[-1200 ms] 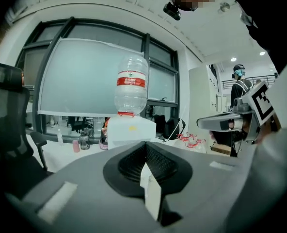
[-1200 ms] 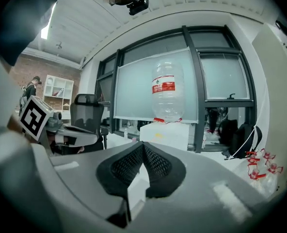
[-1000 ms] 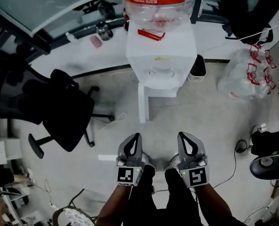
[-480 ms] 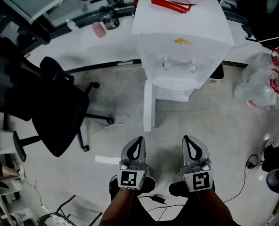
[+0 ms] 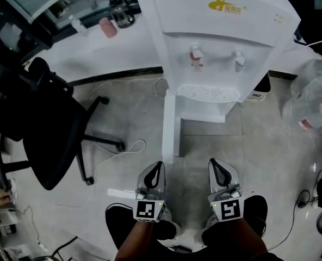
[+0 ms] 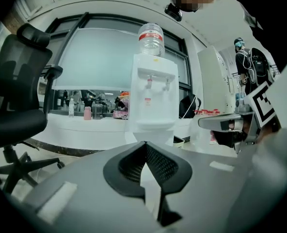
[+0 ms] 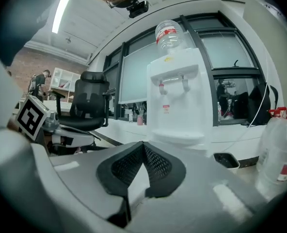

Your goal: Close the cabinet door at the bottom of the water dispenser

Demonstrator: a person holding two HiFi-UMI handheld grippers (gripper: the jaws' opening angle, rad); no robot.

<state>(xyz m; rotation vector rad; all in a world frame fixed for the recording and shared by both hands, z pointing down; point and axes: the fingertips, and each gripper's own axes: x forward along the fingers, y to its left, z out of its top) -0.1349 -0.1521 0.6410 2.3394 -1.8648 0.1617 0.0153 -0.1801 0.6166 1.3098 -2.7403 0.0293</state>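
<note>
The white water dispenser (image 5: 221, 37) stands ahead of me, with two taps and a drip grille. Its bottom cabinet door (image 5: 169, 126) stands open, swung out toward me on the left side as a thin white panel edge-on. My left gripper (image 5: 157, 165) and right gripper (image 5: 212, 162) are side by side low in the head view, both shut and empty, short of the door's free edge. The left gripper view shows the dispenser (image 6: 152, 96) straight ahead with a bottle (image 6: 150, 39) on top. In the right gripper view the dispenser (image 7: 180, 101) rises beyond the jaws; the door is hidden behind them.
A black office chair (image 5: 47, 129) stands left of the dispenser, its base near a white cable (image 5: 131, 145) on the floor. Clear bags of bottles (image 5: 313, 99) lie at the right. A black bin (image 5: 261, 86) sits beside the dispenser. A white window ledge (image 5: 112, 53) runs behind.
The dispenser has grown larger and slid up the head view as I came closer; its bottle has left the frame. Both grippers stay shut, side by side.
</note>
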